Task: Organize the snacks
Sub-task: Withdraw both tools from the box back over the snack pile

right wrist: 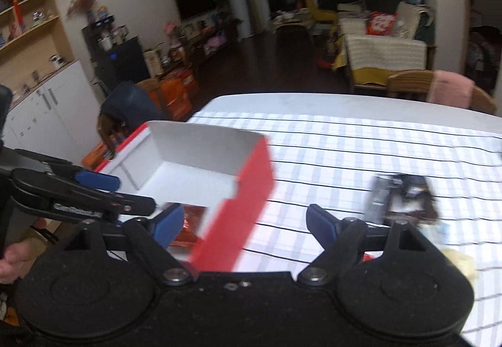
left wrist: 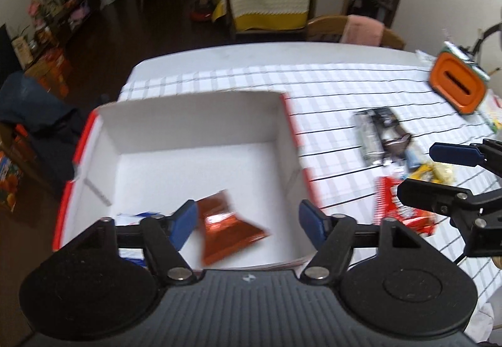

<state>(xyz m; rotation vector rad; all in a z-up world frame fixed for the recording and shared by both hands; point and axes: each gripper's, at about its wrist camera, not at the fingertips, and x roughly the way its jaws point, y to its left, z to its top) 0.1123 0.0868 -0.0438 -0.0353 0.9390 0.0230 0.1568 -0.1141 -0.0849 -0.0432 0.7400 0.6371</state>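
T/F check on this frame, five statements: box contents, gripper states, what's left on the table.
1. The box holds an orange-red snack packet. True.
2. The left gripper is clamped on that packet. False: its jaws are open, the packet lies loose below them.
3. Snacks are left on the checked tablecloth, outside the box. True: a dark wrapper pile and a red packet lie right of it.
4. The right gripper carries a snack. False: open, nothing between its fingers.
5. The box is closed. False: open-topped, white inside.

Blurred snack packets (left wrist: 381, 135), blue-white packet (left wrist: 135, 218) hidden behind tongs
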